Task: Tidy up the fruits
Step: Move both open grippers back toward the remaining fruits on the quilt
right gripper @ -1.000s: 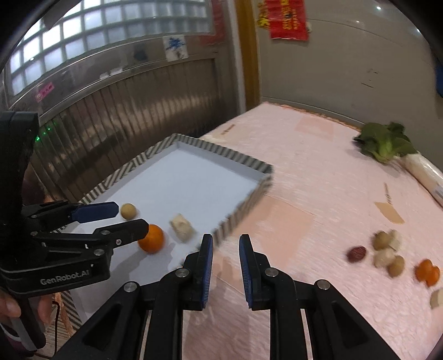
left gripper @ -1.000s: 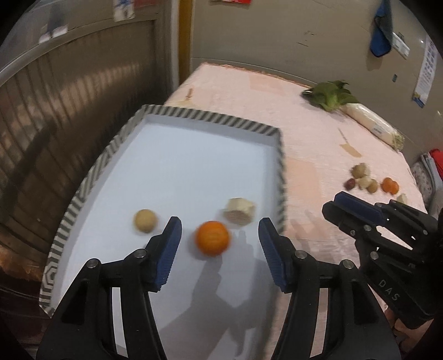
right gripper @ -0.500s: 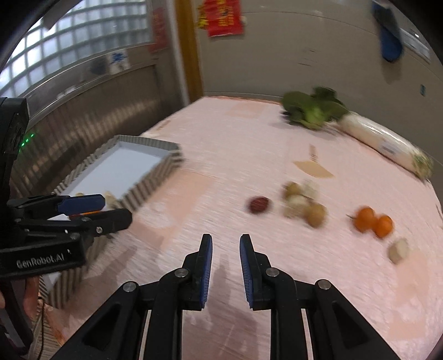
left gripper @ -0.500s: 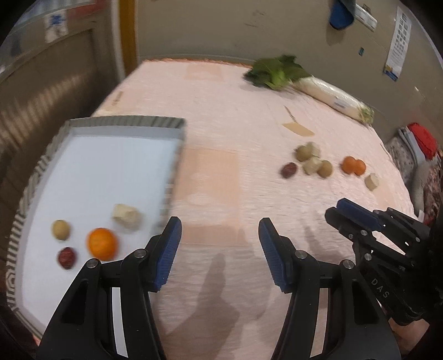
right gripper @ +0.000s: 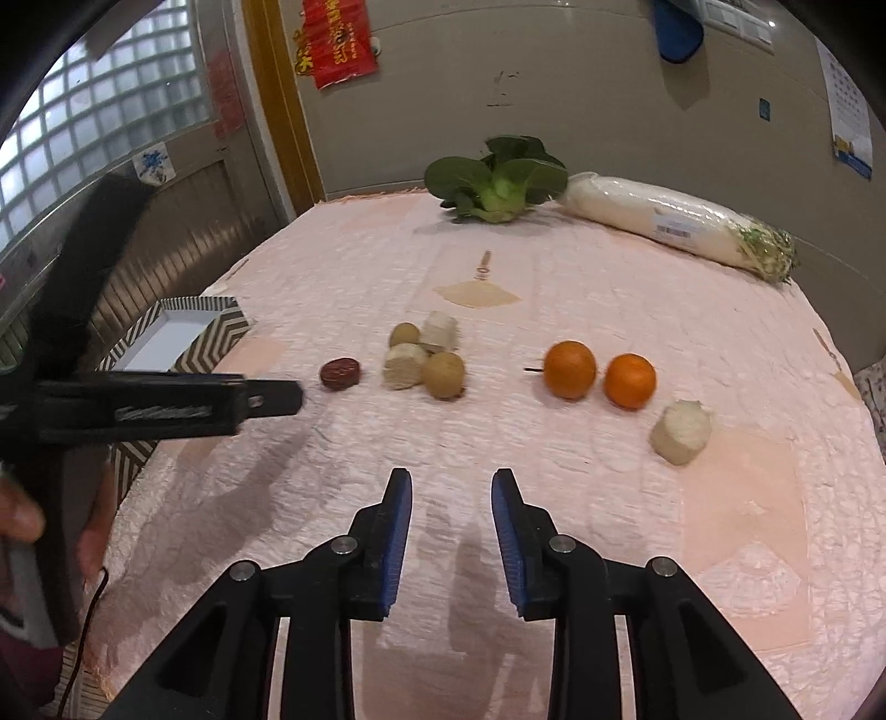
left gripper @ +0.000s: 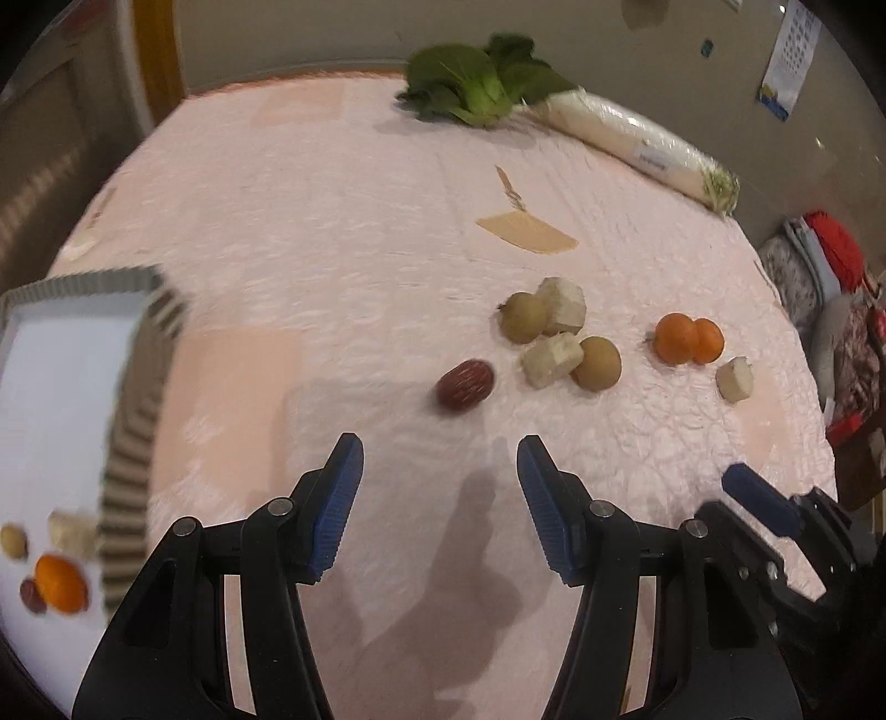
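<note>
Several fruits are lying loose at mid-frame on the pink cloth [right gripper: 609, 310]: a red date [right gripper: 340, 373], two oranges [right gripper: 570, 369] and brown fruit among pale chunks. I am swinging both tools away from the striped tray [left gripper: 138, 399], now at the left edge, holding an orange [left gripper: 60, 584] and small pieces. My right gripper [right gripper: 451, 545] has just been opening, nothing between its jaws; the left gripper [left gripper: 437, 509] is hanging half-open, empty. Next pick, I judge.

Def someone's home imo: pink quilted tablecloth [right gripper: 609, 310], red paper decoration [right gripper: 338, 39] on the wall behind it, glass-block window [right gripper: 99, 111] left of that, calendar [right gripper: 850, 127] way right.
</note>
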